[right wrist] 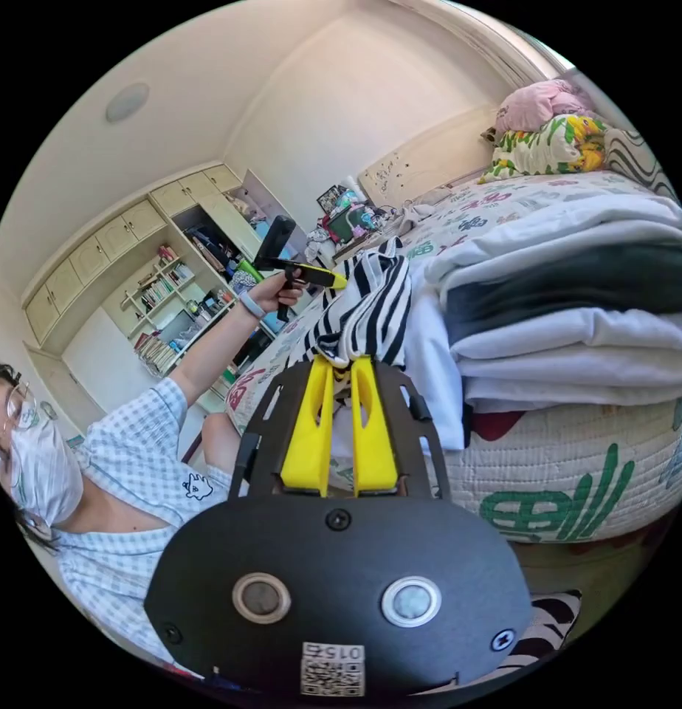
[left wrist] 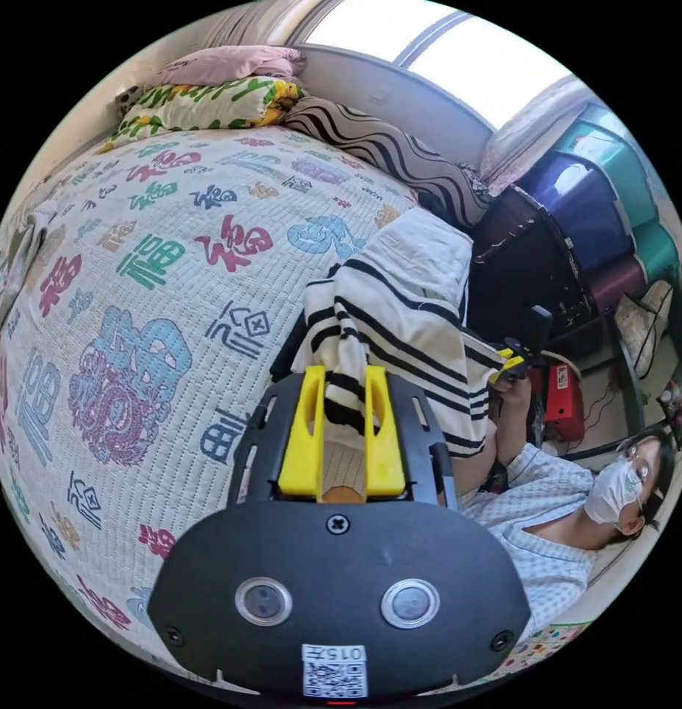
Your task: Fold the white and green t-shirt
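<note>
Grippers, two, clamp one striped shirt.

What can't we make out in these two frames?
- Striped t-shirt, left gripper view: bunched and draped, so its overall shape and fold state are hidden.
- Same view: the cloth wraps the right hand-held gripper, covering its jaw tips.
- Folded stack, right gripper view: cut off at the image edge.
- Shelf contents, right gripper view: too small to identify.
</note>
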